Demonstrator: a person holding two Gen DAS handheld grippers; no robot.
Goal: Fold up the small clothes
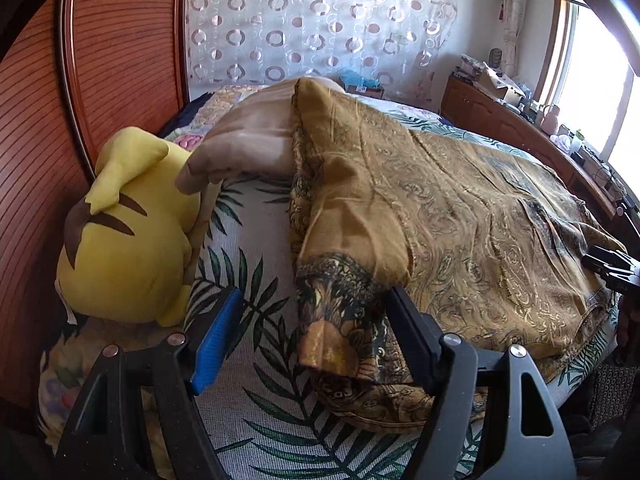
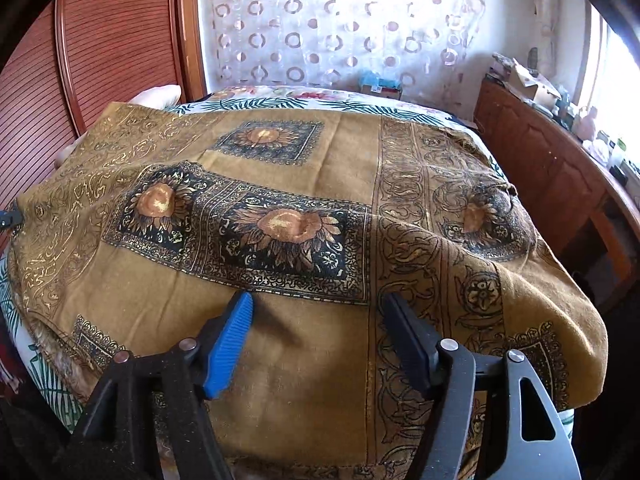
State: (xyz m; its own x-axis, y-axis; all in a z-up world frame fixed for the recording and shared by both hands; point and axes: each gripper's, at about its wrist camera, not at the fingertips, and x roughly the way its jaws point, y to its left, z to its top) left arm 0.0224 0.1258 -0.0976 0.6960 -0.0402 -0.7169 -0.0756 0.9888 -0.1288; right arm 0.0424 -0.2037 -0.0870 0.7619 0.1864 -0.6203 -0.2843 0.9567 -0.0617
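With both the left claw (image 1: pixel 314 320) and right claw (image 2: pixel 316 326) spread apart, pinch the mustard garment (image 2: pixel 320 184) at its near edge, evenly.

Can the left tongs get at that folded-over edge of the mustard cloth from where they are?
Probably yes. The left tongs are open, and the folded edge of the mustard cloth lies between the fingers, nearer the right one. Nothing sits between them; the yellow plush toy lies off to the left.

The mustard-brown printed matt cloth garment (image 2: pixel 304 184) is lying beside a soft yellow plush toy (image 1: pixel 128 248) and glossy ribbed reddish wooden headboard (image 1: pixel 120 48).
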